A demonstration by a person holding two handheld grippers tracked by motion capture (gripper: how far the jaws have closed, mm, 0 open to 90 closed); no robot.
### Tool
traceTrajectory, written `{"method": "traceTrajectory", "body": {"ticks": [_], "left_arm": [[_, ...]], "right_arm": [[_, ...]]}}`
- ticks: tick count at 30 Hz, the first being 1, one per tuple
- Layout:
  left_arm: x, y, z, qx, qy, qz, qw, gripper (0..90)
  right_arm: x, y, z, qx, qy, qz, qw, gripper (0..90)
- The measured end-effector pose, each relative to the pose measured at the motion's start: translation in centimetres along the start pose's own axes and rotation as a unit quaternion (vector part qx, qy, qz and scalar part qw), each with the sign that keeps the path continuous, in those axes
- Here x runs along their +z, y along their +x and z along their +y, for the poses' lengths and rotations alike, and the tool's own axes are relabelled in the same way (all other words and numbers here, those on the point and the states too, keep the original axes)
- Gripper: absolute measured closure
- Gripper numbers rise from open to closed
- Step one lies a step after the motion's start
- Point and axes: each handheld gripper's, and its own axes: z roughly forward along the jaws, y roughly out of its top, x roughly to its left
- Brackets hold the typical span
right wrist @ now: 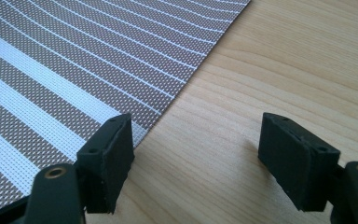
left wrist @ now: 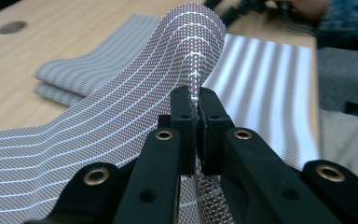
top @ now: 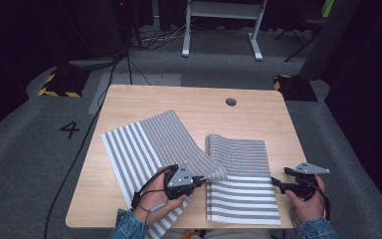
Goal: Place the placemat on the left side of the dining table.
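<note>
- The left tongs (top: 206, 178) are clamped tight on the edge of a striped woven mat (top: 149, 144), pinching a raised fold of it; in the left gripper view the two black pads (left wrist: 185, 122) meet on the cloth (left wrist: 121, 121), which arches up just beyond them.
- This mat lies on the left half of the wooden table (top: 129, 99), its near corner hanging over the table's front edge.
- The lifted corner reaches across to a second striped mat (top: 241, 186), which lies flat on the right half of the table; its far part looks folded over on itself.
- The right tongs (top: 278, 183) stand wide open with nothing between them, low over bare wood just beside the right edge of that second mat (right wrist: 74, 70).
- A round grommet hole (top: 231, 102) sits in the table's far part, well apart from both mats.
- Cables (top: 79, 149) run over the grey floor to the left.
</note>
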Motion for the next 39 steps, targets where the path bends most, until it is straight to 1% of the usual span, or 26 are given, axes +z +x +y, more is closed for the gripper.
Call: {"method": "traceTrajectory", "body": {"ticks": [1,3,4,5,6,9,12,14,15,17,18,20,21,23,24,26,27,28,31,33,34,35,36,37,38,39], "left_arm": [[-0.1,-0.3,-0.2,0.003,0.002,-0.006,1.0000,87.0],[-0.4,-0.9,-0.7,0.009,0.007,-0.007,0.9999,86.8],[-0.6,-1.1,-1.1,0.016,0.014,-0.010,0.9997,86.8],[-0.7,-1.3,-1.3,0.012,0.018,-0.014,0.9997,86.8],[-0.8,-1.4,-1.6,0.015,0.021,-0.015,0.9995,86.7],[-1.5,-1.4,-2.5,0.002,0.028,-0.017,0.9995,86.4],[-2.3,-1.0,-3.4,-0.005,0.026,-0.005,0.9997,85.2],[-2.8,-0.9,-3.9,-0.020,0.024,-0.005,0.9995,84.2],[-3.0,-0.8,-4.2,-0.026,0.026,-0.012,0.9993,83.3],[-3.3,-0.9,-4.6,-0.046,0.027,-0.029,0.9981,77.7],[-3.5,-1.1,-4.8,-0.063,0.024,-0.034,0.9972,72.6],[-3.8,-1.3,-5.2,-0.090,0.006,-0.027,0.9955,54.4],[-4.0,-1.3,-5.3,-0.092,0.006,-0.015,0.9956,47.7],[-4.4,-1.4,-5.7,-0.084,0.016,0.026,0.9960,36.5],[-4.7,-1.5,-5.9,-0.087,0.026,0.043,0.9950,35.2],[-5.3,-1.4,-6.5,-0.115,0.040,0.071,0.9901,35.2],[-5.6,-1.4,-6.9,-0.131,0.042,0.084,0.9870,34.8],[-5.9,-1.4,-7.2,-0.140,0.048,0.096,0.9843,34.8],[-7.0,-1.6,-8.2,-0.149,0.074,0.149,0.9749,34.4],[-7.7,-1.9,-8.9,-0.175,0.084,0.171,0.9660,31.2],[-8.1,-2.0,-9.3,-0.183,0.095,0.186,0.9607,29.7],[-8.4,-2.1,-9.5,-0.197,0.105,0.195,0.9550,29.6],[-8.6,-2.2,-9.7,-0.215,0.121,0.205,0.9473,29.3],[-8.9,-2.2,-10.0,-0.223,0.131,0.212,0.9426,29.2],[-9.0,-2.3,-10.3,-0.224,0.138,0.216,0.9404,29.1],[-9.2,-2.3,-10.6,-0.227,0.143,0.222,0.9374,28.9]], "right_arm": [[0.0,0.0,0.0,0.000,0.000,0.000,1.0000,26.6],[0.0,0.0,0.0,0.000,0.000,0.000,1.0000,26.6],[0.0,0.0,0.0,0.000,0.000,0.000,1.0000,26.6],[0.0,0.0,0.0,0.000,0.000,0.000,1.0000,26.6],[0.0,0.0,0.0,0.000,0.000,0.000,1.0000,26.6],[0.0,0.0,0.0,0.000,0.000,0.000,1.0000,26.6],[0.0,0.0,0.0,0.000,0.000,0.000,1.0000,26.6],[0.0,0.0,0.0,0.000,0.000,0.000,1.0000,26.6],[0.0,0.0,0.0,0.000,0.000,0.000,1.0000,26.6],[0.0,0.0,0.0,0.000,0.000,0.000,1.0000,26.6],[0.0,0.0,0.0,0.000,0.000,0.000,1.0000,26.6],[0.0,0.0,0.0,0.000,0.000,0.000,1.0000,26.6],[0.0,0.0,0.0,0.000,0.000,0.000,1.0000,26.6],[0.0,0.0,0.0,0.000,0.000,0.000,1.0000,26.6],[0.0,0.0,0.0,0.000,0.000,0.000,1.0000,26.6],[0.0,0.0,0.0,0.000,0.000,0.000,1.0000,26.6],[0.0,0.0,0.0,0.000,0.000,0.000,1.0000,26.6],[0.0,0.0,0.0,0.000,0.000,0.000,1.0000,26.6],[0.0,0.0,0.0,0.000,0.000,0.000,1.0000,26.6],[0.0,0.0,0.0,0.000,0.000,0.000,1.0000,26.6],[0.0,0.0,0.0,0.000,0.000,0.000,1.0000,26.6],[0.0,0.0,0.0,0.000,0.000,0.000,1.0000,26.6],[0.0,0.0,0.0,0.000,0.000,0.000,1.0000,26.6],[0.0,0.0,0.0,0.000,0.000,0.000,1.0000,26.6],[0.0,0.0,0.0,0.000,0.000,0.000,1.0000,26.6],[0.0,0.0,0.0,0.000,0.000,0.000,1.0000,26.7]]}}
